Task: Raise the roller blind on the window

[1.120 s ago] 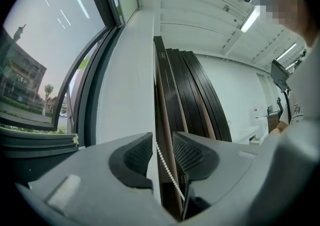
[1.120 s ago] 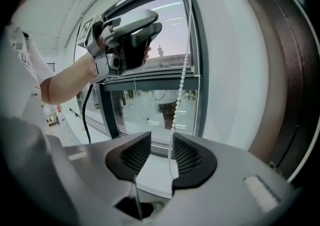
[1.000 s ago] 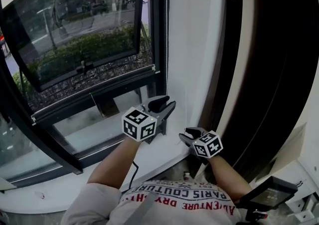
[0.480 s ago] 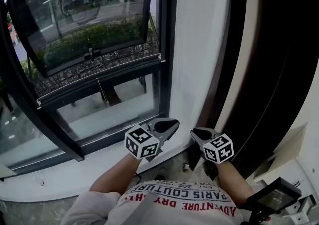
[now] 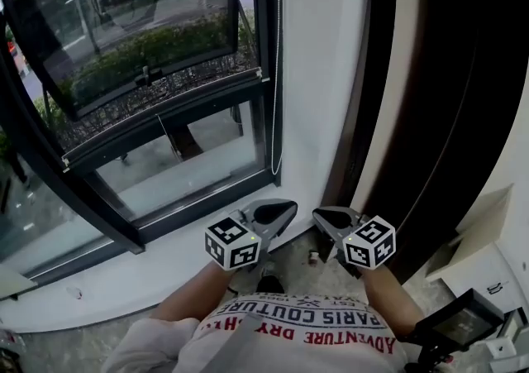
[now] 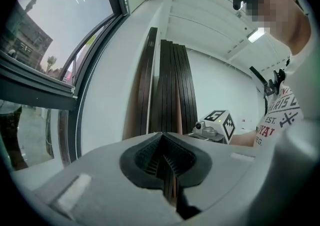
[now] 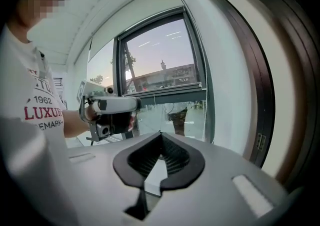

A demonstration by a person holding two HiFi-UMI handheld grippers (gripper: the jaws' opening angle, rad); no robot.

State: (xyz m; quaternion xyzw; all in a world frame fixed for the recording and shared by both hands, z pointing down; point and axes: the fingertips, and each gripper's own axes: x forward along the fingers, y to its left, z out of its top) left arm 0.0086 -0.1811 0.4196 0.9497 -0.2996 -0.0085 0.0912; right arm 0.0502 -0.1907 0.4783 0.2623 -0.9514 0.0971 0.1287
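The left gripper (image 5: 281, 211) has its fingers pressed together with nothing between them, and so does the right gripper (image 5: 326, 216) just beside it. Above and beyond the left fingertips, well apart from them, a thin pull cord (image 5: 276, 57) hangs straight down the right edge of the window (image 5: 149, 49) and ends in a loop. A pale band across the window's top, lying level, may be the roller blind (image 7: 145, 14).

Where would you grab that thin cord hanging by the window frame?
Probably low on the cord, just above the bottom of its loop, coming straight in from the room side: it hangs vertical and free beside the window frame.
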